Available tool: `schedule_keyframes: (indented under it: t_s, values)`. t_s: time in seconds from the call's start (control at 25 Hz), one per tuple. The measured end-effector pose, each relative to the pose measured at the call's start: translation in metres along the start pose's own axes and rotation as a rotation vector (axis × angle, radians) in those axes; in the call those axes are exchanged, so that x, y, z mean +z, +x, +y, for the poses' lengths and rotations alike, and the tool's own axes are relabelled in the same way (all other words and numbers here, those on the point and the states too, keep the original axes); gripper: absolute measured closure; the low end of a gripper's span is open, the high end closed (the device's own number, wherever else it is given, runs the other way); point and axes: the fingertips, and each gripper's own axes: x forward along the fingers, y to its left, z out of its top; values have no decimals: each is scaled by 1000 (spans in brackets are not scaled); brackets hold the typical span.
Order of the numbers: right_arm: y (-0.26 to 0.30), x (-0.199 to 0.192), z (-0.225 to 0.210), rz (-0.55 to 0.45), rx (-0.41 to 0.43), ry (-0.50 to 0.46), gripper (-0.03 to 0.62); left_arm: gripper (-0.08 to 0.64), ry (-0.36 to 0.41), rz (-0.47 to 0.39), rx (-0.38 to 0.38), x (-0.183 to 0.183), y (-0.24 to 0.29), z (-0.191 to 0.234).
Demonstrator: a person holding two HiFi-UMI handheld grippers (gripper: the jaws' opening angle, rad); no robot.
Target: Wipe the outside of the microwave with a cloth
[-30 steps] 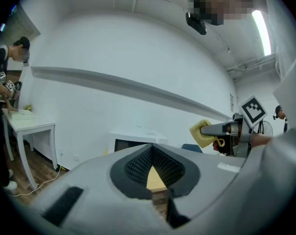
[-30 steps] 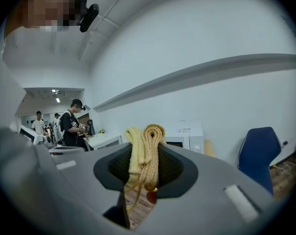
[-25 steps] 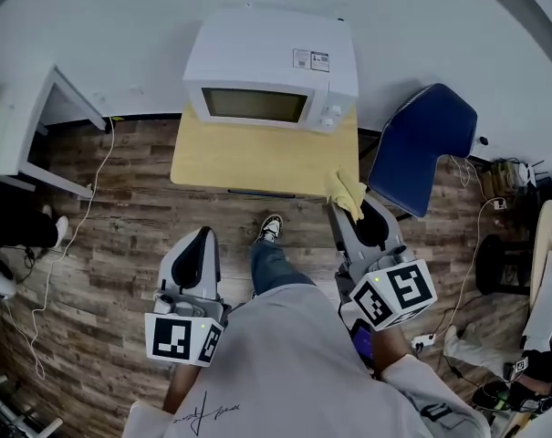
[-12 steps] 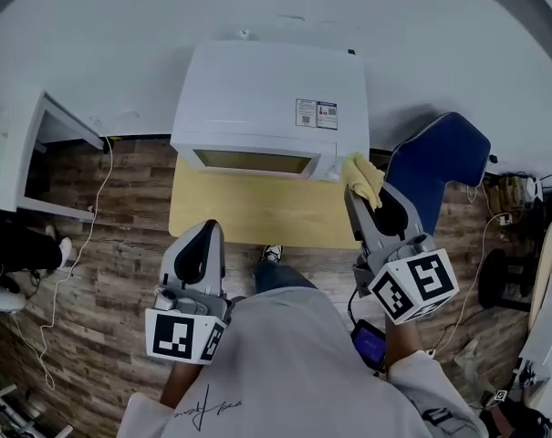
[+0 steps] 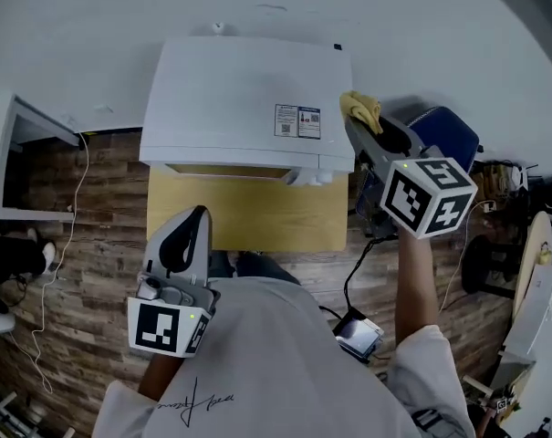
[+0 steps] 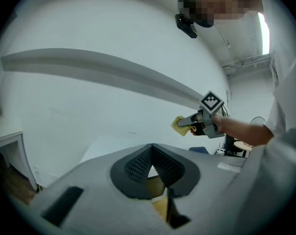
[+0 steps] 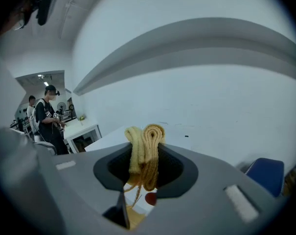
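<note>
A white label sits on the microwave top, toward its front right. Its print is too small to read.

The microwave has a smooth, matt white top that looks like painted metal, with a paper label on it. The cloth is thick yellow terry, soft and nubbly. The table is pale, smooth wood or laminate, the floor dark grained planks. The left gripper and right gripper are matt grey plastic, and the left's pads are black and finely ribbed.
</note>
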Motion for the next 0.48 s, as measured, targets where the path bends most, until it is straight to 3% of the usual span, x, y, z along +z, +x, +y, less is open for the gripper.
schedule_keyframes:
  t_s: [0.28,0.48]
  values:
    - [76,1,-62,177,-113,53,471,560,21,-3,-100,19,23,26]
    - [116,3,-96,252,-210,96,472,560,34,-9,-146,28,27,58]
